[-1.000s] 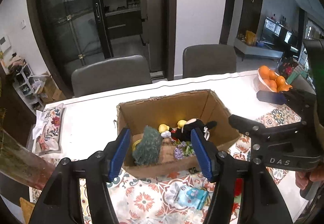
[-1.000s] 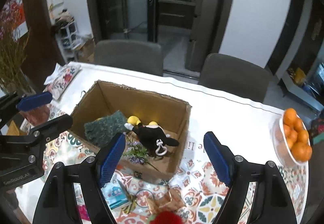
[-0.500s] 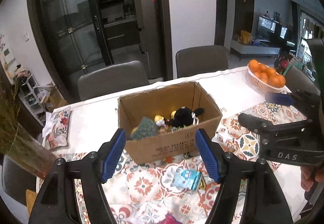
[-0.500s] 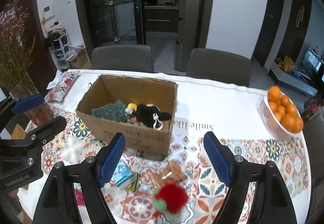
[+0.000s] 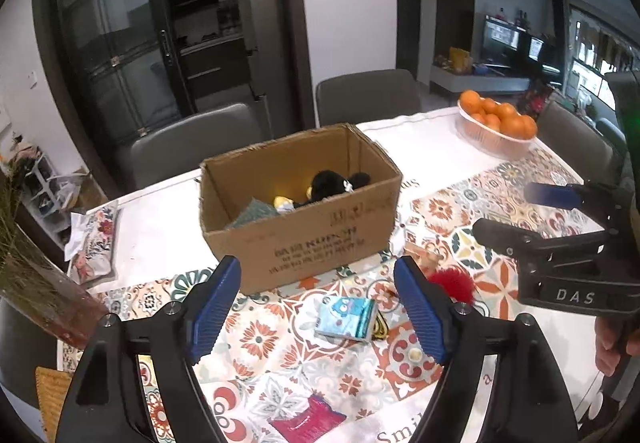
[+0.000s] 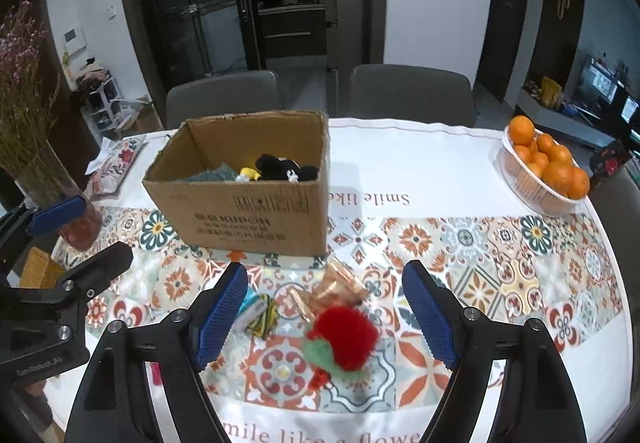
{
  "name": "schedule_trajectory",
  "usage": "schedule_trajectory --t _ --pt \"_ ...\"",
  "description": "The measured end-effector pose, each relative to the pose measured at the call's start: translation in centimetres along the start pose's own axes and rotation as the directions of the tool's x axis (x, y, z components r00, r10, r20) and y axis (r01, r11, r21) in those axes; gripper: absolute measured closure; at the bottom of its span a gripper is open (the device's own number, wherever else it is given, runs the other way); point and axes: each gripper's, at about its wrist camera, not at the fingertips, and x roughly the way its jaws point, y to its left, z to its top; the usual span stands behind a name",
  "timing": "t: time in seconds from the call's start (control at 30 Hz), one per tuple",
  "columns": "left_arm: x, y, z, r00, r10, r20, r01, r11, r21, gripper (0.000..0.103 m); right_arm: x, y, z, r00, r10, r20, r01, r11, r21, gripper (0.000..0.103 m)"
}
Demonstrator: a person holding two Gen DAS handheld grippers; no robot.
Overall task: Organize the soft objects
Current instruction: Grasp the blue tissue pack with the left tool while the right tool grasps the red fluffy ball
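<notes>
Two grippers hover over the table, both empty with jaws spread wide. At far left stands a vase point(image 6: 60, 199), then the left gripper point(image 5: 318, 309) above a blue packet point(image 5: 346, 319). Behind sits the box point(image 6: 244, 199) holding a black plush point(image 6: 280, 167) and green cloth point(image 6: 212, 174). The right gripper point(image 6: 326, 317) frames a red pompom point(image 6: 348, 339) on the tablecloth point(image 6: 500, 271). Oranges point(image 6: 546, 163) lie far right.

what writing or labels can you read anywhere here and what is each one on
"DAS": on the black body of the right gripper.
"Smile like": upside down on the white tablecloth, beside the brown cardboard box.
"mile like a flowe": on the tablecloth's near edge, cut off at both ends.
Box print and barcode: too blurred to read.
Left gripper label: too blurred.
</notes>
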Motion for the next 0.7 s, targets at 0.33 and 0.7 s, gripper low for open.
schedule_trajectory --t 0.33,0.7 --pt "0.9 -0.4 -3.0 0.997 -0.076 0.003 0.076 0.997 0.000 0.015 -0.1 -0.8 -3.5 0.997 -0.046 0.061 0.040 0.995 0.090 0.013" --pt "4.1 -0.5 -6.2 0.984 -0.165 -0.069 0.166 0.986 0.020 0.014 2.6 -0.4 -7.3 0.999 -0.030 0.015 0.027 0.986 0.166 0.013"
